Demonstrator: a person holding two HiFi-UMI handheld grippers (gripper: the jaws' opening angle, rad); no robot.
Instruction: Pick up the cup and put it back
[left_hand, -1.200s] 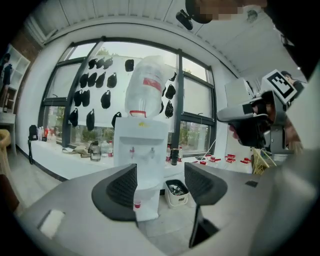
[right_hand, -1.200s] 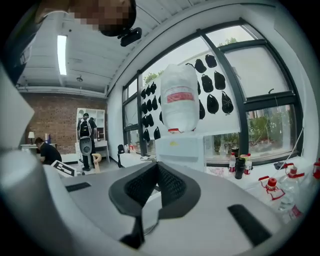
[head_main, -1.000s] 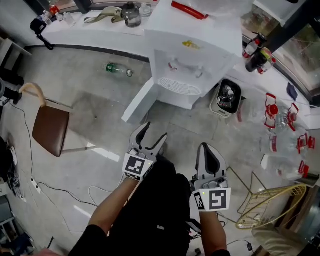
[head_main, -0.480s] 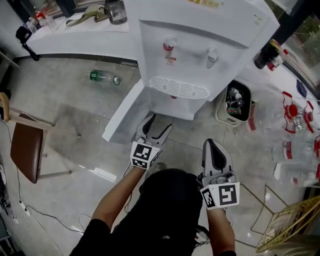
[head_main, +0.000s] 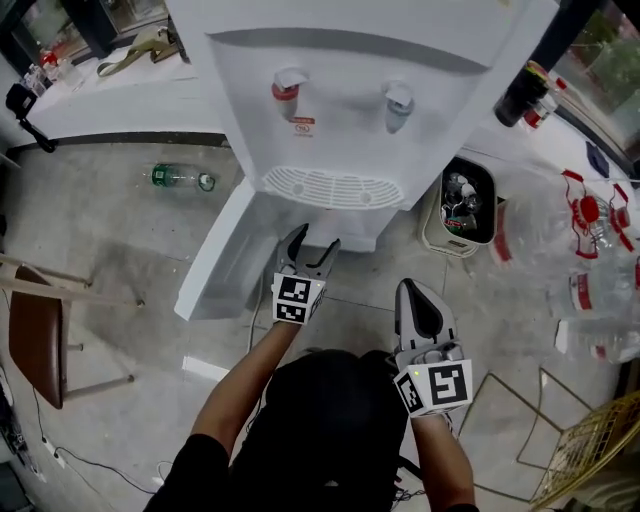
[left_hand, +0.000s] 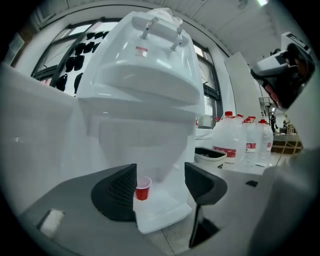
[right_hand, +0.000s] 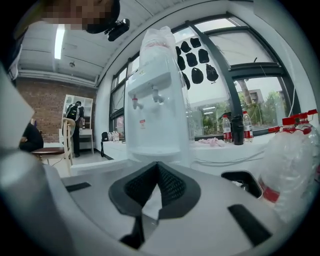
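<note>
- Grey concrete floor is seen beneath a white water dispenser; windows are seen behind it in the gripper views.
- Left gripper: jaws are spread wide and nothing is pressed by the pads.
- Red cup is framed in that gap, close to the left-hand jaw as seen, farther ahead and untouched.
- Cup is stood upright on a white ledge at the dispenser's foot, under its body.
- Right gripper: jaws are closed together with nothing gripped.
- From the head view, the left gripper is pointed at the dispenser's base, beside a swung-open white panel; the right gripper is positioned lower, nearer the person.
- Farther out: trash bin right of the dispenser, plastic bottle lying on the floor, brown chair far left.
</note>
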